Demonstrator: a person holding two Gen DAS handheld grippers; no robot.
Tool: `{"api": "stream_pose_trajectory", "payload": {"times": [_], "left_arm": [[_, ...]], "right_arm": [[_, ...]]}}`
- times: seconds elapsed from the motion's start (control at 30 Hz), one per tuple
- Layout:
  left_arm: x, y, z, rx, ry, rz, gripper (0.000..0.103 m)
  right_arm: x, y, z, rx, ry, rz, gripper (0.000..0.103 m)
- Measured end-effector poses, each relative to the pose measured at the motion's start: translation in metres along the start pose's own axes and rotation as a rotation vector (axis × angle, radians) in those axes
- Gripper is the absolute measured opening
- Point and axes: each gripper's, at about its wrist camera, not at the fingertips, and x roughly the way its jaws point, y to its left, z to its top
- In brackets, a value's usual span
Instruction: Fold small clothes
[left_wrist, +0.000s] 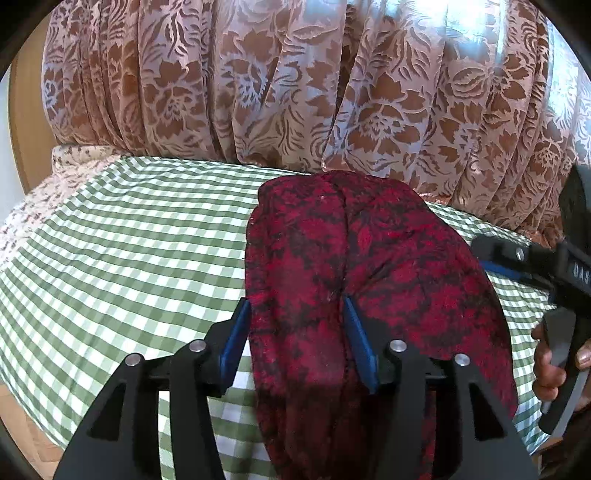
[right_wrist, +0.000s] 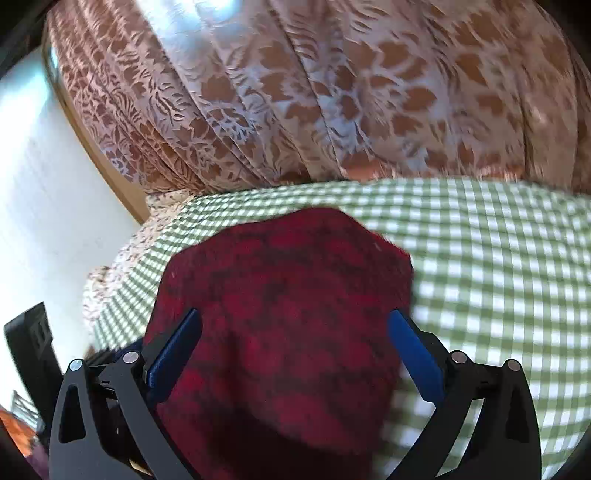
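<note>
A red and black patterned garment (left_wrist: 351, 280) is lying on the green checked cloth (left_wrist: 129, 251), towards the right of the bed in the left wrist view and reaching from the near edge to the far side, where the floral curtain (left_wrist: 258, 81) is hanging. A crease is running down its middle, so it is looking already doubled lengthwise, as far as I can judge. The left gripper (left_wrist: 297, 339) is sitting over the near left half of the garment with its blue pads spread apart, one at the garment's left edge and one at the crease; whether they are pressing into the cloth I cannot tell. The right gripper (right_wrist: 295, 350) is also standing wide apart, its pads straddling the near end of the same garment, and the right wrist view is blurring, which suggests motion. The risk here is that either gripper closes on a single layer only, so the fold is peeling open on lifting. A deep pinch could also be catching the checked cloth beneath and dragging it along with the garment.
</note>
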Motion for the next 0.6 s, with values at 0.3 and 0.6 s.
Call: {"api": "stream_pose_trajectory", "payload": {"times": [0.3, 0.6], "left_arm": [[-0.009, 0.013, -0.014, 0.009, -0.005, -0.003, 0.081], [0.043, 0.068, -0.031, -0.270, 0.142, -0.384, 0.100]], "right_arm": [[0.020, -0.049, -0.040, 0.177, 0.163, 0.227, 0.100], [0.058, -0.063, -0.047, 0.254, 0.223, 0.499, 0.100]]}}
